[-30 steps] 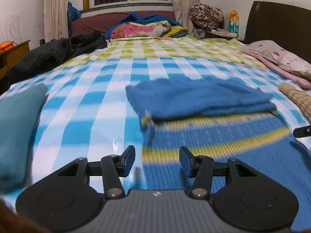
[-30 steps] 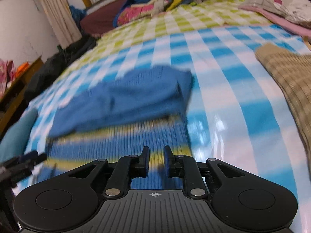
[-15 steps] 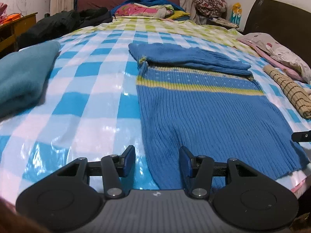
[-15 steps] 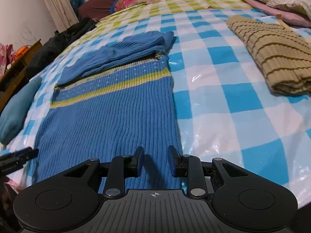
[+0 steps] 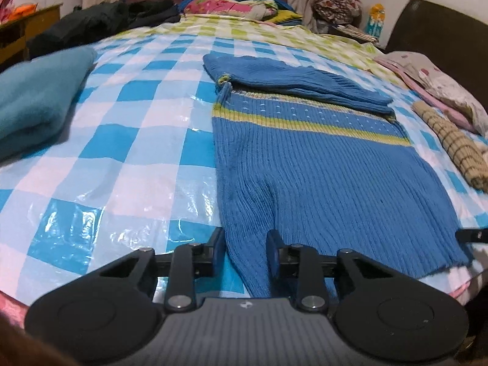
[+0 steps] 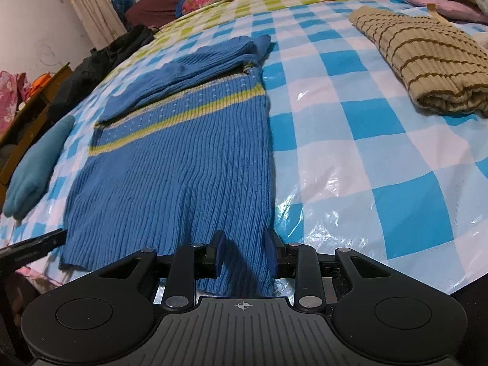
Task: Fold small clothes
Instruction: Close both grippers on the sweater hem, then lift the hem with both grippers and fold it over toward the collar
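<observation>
A blue ribbed sweater [image 5: 320,177] with yellow stripes lies flat on the checked bed sheet [image 5: 137,140], its sleeves folded across the top. My left gripper [image 5: 245,250] sits at the near left hem corner. Its jaws are closing, with the hem edge lying between them, and I see no pinch. My right gripper [image 6: 244,250] is at the near right hem corner of the sweater [image 6: 183,167]. Its jaws are opening a little, with the hem between them and not pressed. Each gripper's tip shows at the edge of the other view.
A folded teal garment [image 5: 33,103] lies left of the sweater, and a folded beige striped sweater [image 6: 421,58] lies to its right. Dark clothes [image 5: 91,24], a heap of bedding [image 5: 238,3] and pillows [image 5: 442,91] lie farther back. The bed's near edge is just under the grippers.
Both grippers have drawn back from the folded sleeves to the sweater's near hem. The left jaws have narrowed around the hem edge. The right jaws have widened.
</observation>
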The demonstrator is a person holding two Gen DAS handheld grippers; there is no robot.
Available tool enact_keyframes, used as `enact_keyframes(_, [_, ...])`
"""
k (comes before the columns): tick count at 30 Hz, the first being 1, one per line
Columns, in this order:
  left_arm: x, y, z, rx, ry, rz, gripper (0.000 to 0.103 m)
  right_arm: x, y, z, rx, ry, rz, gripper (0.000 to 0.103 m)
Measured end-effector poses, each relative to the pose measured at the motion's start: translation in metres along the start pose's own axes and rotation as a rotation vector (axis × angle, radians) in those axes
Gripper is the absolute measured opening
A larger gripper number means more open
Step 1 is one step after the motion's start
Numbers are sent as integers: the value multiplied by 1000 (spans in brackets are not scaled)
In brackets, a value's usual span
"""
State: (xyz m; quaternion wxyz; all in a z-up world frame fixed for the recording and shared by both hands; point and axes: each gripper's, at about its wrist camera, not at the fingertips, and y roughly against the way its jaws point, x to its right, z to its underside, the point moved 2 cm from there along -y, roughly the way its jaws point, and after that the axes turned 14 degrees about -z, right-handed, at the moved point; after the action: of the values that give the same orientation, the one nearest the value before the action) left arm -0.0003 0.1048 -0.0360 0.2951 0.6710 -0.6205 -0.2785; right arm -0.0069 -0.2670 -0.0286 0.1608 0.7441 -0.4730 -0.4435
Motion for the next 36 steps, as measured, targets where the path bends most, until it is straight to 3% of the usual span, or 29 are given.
enact_keyframes(2, [2, 0, -1, -2, -2, -6, 34, 4, 0, 0, 1, -24, -12, 29])
enact_keyframes(4, [5, 2, -1, -2, -22, -3, 16, 4, 0, 0, 1, -28, -20, 29])
enact_keyframes(5, [5, 2, -1, -10, -22, 8, 12, 4, 1, 0, 1, -27, -22, 29])
enact_keyframes(9, [4, 7, -1, -2, -8, 43, 11, 5, 1, 0, -2, -40, -30, 27])
enact_keyframes(13, [5, 18, -7, 27, 11, 76, 11, 11, 11, -6, 55, -67, -18, 28])
enact_keyframes(24, [3, 9, -4, -20, 20, 93, 11, 8, 1, -4, -15, -39, -41, 32])
enact_keyframes(27, [3, 1, -5, -50, 20, 112, 11, 7, -2, -4, -27, -63, -64, 22])
enact_keyframes(28, [1, -1, -8, -57, 33, 129, 11, 9, -3, -6, -28, -93, -86, 14])
enact_keyframes(31, [-2, 0, -18, -63, 100, 214, 11, 14, -3, -11, 1, -200, -184, 12])
enact_keyframes(36, [-5, 5, -51, -14, 225, 330, 11, 4, 5, -33, 152, -298, -377, 11])
